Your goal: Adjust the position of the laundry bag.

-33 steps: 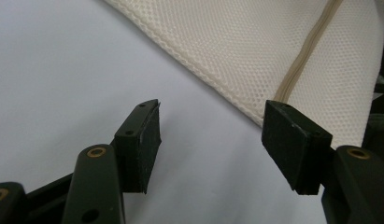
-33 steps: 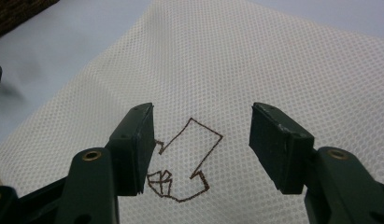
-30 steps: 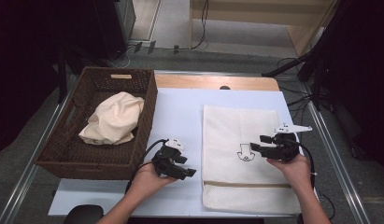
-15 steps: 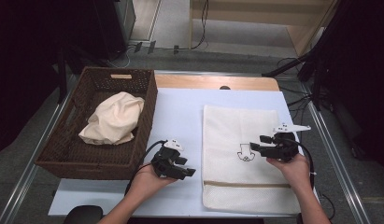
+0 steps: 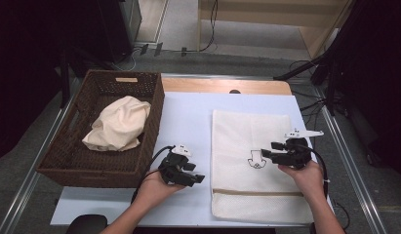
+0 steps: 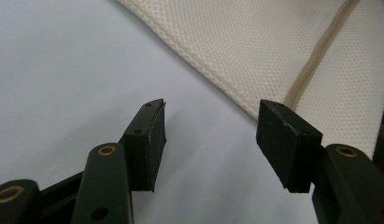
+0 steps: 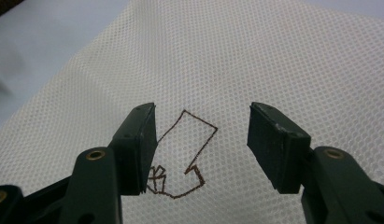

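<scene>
A pale blue-white table (image 5: pixel 188 126) with a strip of bare wood along its far edge stands on a grey floor; dark equipment and cables ring it from ten to two o'clock. At nine o'clock on the table sits a dark wicker basket (image 5: pixel 56 161) holding a crumpled cream cloth (image 5: pixel 117 124).

The cream mesh bag (image 5: pixel 251 136) lies flat at three o'clock, a tan zipper band (image 5: pixel 261 192) across its near end and a small brown printed emblem (image 5: pixel 256 160) near its middle.

The left gripper (image 5: pixel 197 176) hovers at six o'clock over bare table just beside the bag's left edge, jaws apart with nothing between them; they have just been closing a little. The right gripper (image 5: pixel 264 153) hangs over the bag at four o'clock, jaws apart and empty, framing the emblem (image 7: pixel 182 156) in its own view.

Against the earlier frames, both hands, the bag and the basket sit as they did.
</scene>
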`<state>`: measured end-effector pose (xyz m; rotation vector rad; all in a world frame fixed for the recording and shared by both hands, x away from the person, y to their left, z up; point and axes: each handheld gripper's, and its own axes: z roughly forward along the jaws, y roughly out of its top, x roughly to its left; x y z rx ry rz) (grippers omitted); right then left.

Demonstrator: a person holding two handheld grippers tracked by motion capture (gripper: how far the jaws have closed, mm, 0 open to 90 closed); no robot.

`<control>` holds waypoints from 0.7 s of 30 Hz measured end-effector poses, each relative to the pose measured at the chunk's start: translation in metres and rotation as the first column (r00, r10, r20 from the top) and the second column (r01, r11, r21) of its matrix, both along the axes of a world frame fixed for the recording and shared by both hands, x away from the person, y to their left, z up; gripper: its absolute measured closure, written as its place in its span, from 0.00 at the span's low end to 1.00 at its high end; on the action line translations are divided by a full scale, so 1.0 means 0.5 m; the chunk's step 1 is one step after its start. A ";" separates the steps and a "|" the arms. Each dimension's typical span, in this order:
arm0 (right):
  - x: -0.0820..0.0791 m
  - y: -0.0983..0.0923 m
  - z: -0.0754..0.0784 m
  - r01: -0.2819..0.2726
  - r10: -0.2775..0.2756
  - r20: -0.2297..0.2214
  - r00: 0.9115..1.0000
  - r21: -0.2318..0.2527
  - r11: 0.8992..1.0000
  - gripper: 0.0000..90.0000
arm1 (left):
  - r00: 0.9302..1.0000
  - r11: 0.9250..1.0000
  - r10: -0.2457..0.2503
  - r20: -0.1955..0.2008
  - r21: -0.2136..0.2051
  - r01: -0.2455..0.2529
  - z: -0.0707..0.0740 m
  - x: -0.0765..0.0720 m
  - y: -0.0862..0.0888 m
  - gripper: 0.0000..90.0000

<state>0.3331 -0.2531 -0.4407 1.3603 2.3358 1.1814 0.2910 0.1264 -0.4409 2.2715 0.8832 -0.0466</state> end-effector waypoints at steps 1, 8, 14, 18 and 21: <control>0.000 -0.001 0.001 -0.001 0.001 0.002 1.000 0.000 1.000 0.48 | 1.000 1.000 0.000 0.000 0.000 0.000 0.000 0.000 0.000 0.47; -0.002 0.001 0.001 -0.009 0.009 0.002 1.000 -0.005 1.000 0.48 | 1.000 1.000 0.001 -0.018 -0.003 -0.001 0.002 0.000 0.002 0.48; 0.000 0.000 0.001 -0.001 0.001 0.000 1.000 0.001 1.000 0.48 | 1.000 1.000 0.001 -0.019 -0.007 -0.001 0.000 0.000 0.000 0.47; 0.000 -0.001 0.002 -0.005 0.005 0.004 1.000 0.005 1.000 0.48 | 1.000 1.000 -0.005 -0.018 -0.014 0.004 0.002 -0.002 -0.002 0.46; -0.004 -0.004 0.006 0.009 -0.009 0.013 1.000 0.006 1.000 0.43 | 1.000 1.000 -0.003 -0.016 -0.028 0.002 0.002 -0.004 -0.009 0.39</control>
